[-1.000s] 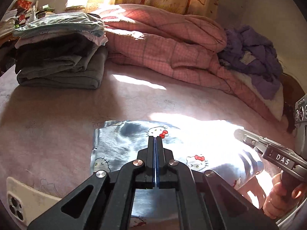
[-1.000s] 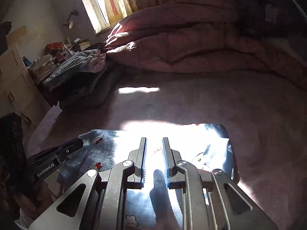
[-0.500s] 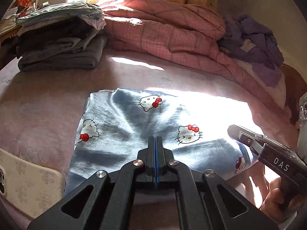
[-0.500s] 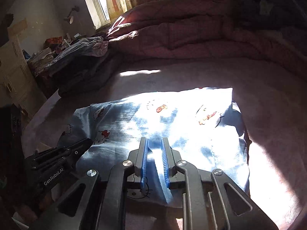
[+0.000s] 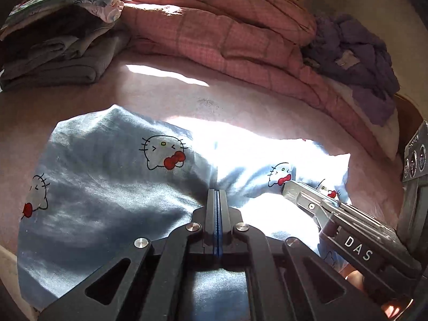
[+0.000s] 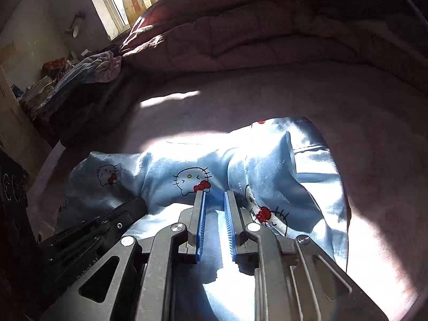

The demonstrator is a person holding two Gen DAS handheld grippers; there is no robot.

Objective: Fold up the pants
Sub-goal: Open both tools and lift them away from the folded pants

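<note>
Folding light-blue cat-print pants (image 5: 112, 187) on a pink bed sheet (image 5: 165, 93), partway done.
Ahead of both jaws the pants lie bunched in a rough doubled-over mound, layers uneven; squaring and further folds seem left. Left gripper (image 5: 217, 195): jaws fully closed, whether pinching cloth I cannot tell. Right gripper (image 6: 214, 200): jaws slightly apart over the fabric; no clear grip visible.
</note>
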